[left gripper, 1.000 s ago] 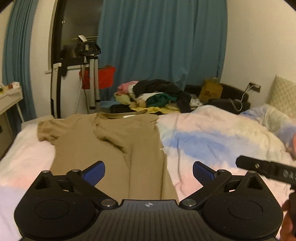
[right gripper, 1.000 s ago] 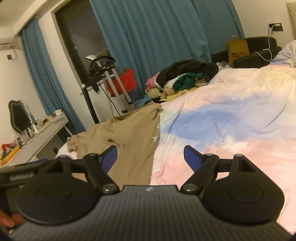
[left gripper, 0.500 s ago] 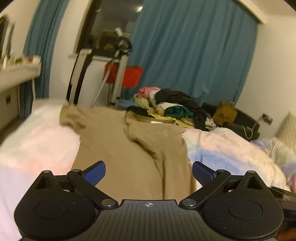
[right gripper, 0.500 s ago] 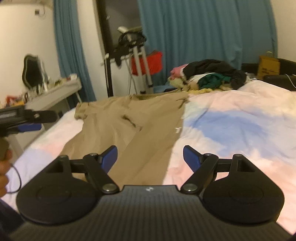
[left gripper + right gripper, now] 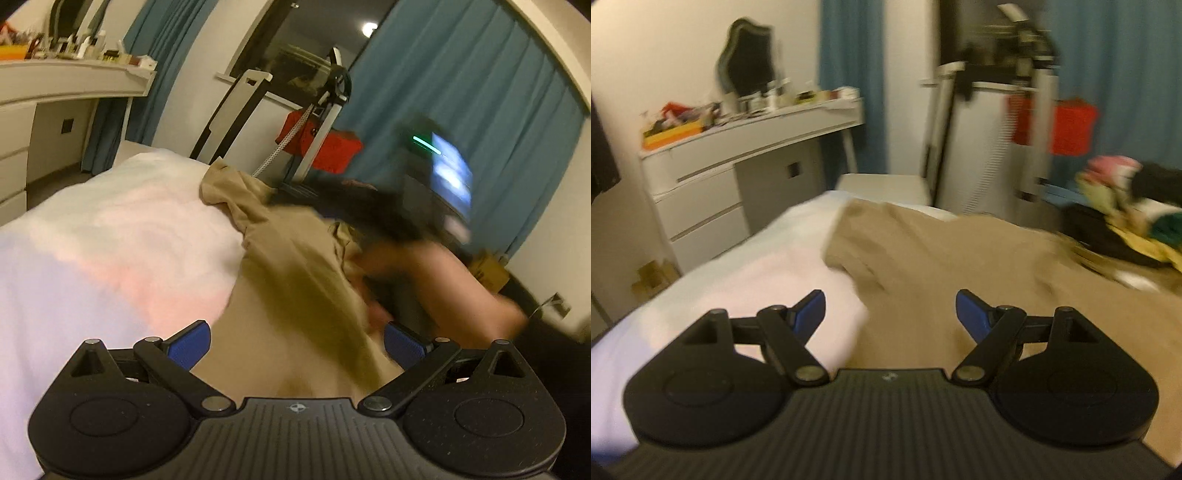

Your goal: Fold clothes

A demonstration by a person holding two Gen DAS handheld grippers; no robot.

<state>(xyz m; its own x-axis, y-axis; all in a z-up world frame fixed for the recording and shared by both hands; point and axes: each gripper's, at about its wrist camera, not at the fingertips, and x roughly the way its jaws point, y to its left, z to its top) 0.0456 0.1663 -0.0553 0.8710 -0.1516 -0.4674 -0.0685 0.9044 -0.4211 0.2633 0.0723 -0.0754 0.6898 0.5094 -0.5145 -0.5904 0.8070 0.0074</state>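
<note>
A tan T-shirt (image 5: 295,280) lies spread on the pastel bedspread (image 5: 110,251), one sleeve (image 5: 225,184) toward the bed's far left corner. My left gripper (image 5: 295,345) is open and empty, low over the shirt's lower part. In the left wrist view the person's right hand and arm (image 5: 443,280), blurred, cross over the shirt's right half. In the right wrist view the tan shirt (image 5: 942,258) fills the middle and right. My right gripper (image 5: 890,314) is open and empty above the shirt's left edge, pointing toward the sleeve (image 5: 857,236).
A white dresser (image 5: 738,166) with clutter on top stands left of the bed. An exercise machine (image 5: 1015,110) with a red item (image 5: 1067,125) stands by the blue curtains (image 5: 480,110). A pile of mixed clothes (image 5: 1134,214) lies at the bed's far right.
Both grippers have swung left and dropped lower toward the shirt. The right hand has moved across into the left wrist view. Both stay open and empty.
</note>
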